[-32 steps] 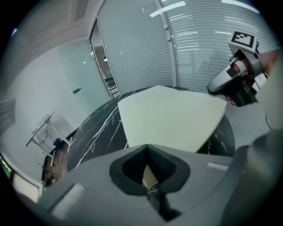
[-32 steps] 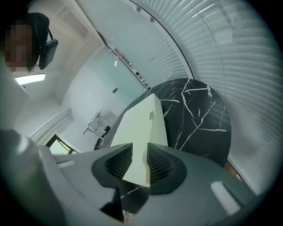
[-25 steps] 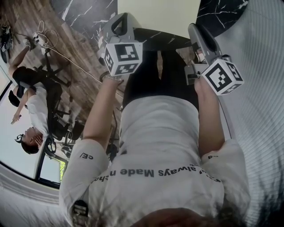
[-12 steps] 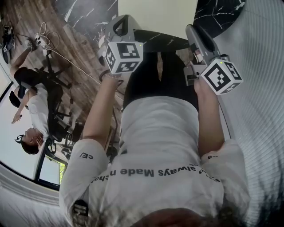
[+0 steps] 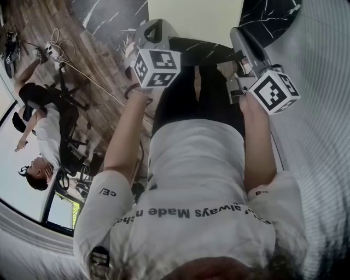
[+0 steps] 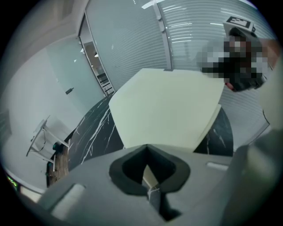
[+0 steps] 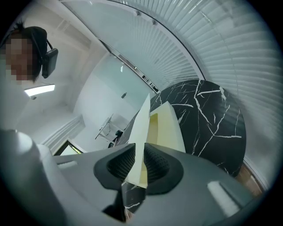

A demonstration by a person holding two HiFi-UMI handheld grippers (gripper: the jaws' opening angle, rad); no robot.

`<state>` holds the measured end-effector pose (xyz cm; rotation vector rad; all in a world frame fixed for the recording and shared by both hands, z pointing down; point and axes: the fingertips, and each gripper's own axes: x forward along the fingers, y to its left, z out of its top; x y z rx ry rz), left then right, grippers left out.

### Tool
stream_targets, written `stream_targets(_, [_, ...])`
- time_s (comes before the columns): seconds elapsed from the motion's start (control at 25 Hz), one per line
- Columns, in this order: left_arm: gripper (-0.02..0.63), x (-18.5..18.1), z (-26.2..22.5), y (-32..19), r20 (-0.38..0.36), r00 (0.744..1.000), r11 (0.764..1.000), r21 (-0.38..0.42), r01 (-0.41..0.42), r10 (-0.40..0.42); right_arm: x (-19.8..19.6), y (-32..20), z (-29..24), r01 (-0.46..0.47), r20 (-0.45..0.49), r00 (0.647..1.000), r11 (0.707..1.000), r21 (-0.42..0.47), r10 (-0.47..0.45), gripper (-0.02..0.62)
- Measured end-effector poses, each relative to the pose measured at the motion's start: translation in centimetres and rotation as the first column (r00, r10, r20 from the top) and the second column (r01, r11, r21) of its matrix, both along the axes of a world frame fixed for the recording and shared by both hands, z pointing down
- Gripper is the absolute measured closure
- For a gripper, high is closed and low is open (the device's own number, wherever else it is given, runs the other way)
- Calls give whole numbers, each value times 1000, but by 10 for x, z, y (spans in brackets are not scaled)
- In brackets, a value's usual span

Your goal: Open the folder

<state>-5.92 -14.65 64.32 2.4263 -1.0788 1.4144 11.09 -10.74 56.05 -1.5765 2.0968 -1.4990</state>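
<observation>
A cream folder lies on a round black marble table. In the right gripper view its top cover stands raised, edge-on, with the lower leaf flat on the table. My right gripper is closing and its pads sit against both sides of that cover. In the left gripper view the folder fills the middle, and a cream corner of it shows between the pads of my left gripper, which looks shut on it. From the head view both grippers reach to the folder's near edge.
Slatted blinds run along the right. On the left is a wooden floor with cables and another person on a chair. The table's rim curves round the folder.
</observation>
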Motion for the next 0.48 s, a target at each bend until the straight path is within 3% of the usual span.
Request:
stream_targets(0.32, [606,-3,-8,-1,-37,999,1000,-24,12,-12,-2,-1,-18,61,29,998,996,63,-63,531])
stream_targets(0.48, [604,-12,-18,-4,-71,997,999,-21,41,-43,-11,4,-26,84,120,988,994,69,-92,524])
